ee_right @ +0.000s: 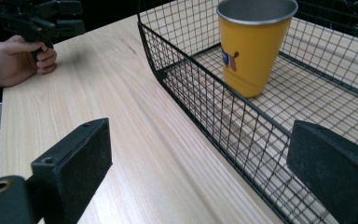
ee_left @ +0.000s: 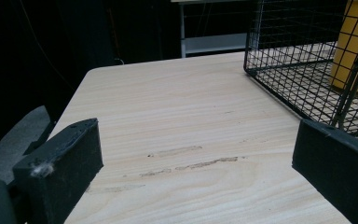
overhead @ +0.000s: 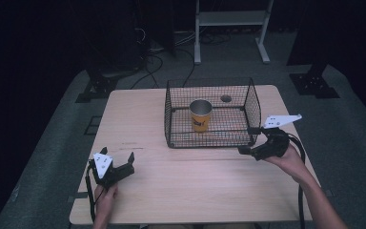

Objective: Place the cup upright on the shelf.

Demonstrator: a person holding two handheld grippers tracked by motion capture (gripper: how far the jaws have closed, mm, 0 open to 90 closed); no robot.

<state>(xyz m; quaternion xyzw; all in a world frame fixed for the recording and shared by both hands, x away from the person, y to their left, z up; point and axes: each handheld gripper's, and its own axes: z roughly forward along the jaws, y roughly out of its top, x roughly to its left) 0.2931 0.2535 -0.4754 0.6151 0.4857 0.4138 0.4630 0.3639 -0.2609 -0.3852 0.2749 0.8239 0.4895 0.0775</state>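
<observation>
Worktop: pale wooden rectangular worktop point(overhead: 190, 186) with rounded corners, standing on a grey floor; a few faint scuff marks point(ee_left: 191, 163) show on its surface just ahead of the left gripper
Basket: black wire-mesh rectangular basket point(overhead: 171, 121) with an open top, sitting on the far middle part of the worktop, its floor letting the wood show through
Cup: yellow tapered metal cup point(overhead: 200, 115) with a silver rim and inside and a small dark printed mark on its side, standing upright inside the basket, near the middle and towards its left half
Right gripper: black two-jaw right gripper point(overhead: 248, 140) with a grey three-cornered plate on top, held in the person's right hand point(overhead: 288, 157) just beside the basket's near right corner, above the worktop; its fingers point(ee_right: 74, 158) stand wide apart and hold nothing, one over bare wood and the other over the basket's near wall
Left gripper: black two-jaw left gripper point(overhead: 118, 156) with a grey plate, held in the person's left hand point(overhead: 106, 194) at the near left part of the worktop, well apart from the basket; its fingers point(ee_left: 63, 163) are spread wide with only bare wood between them
</observation>
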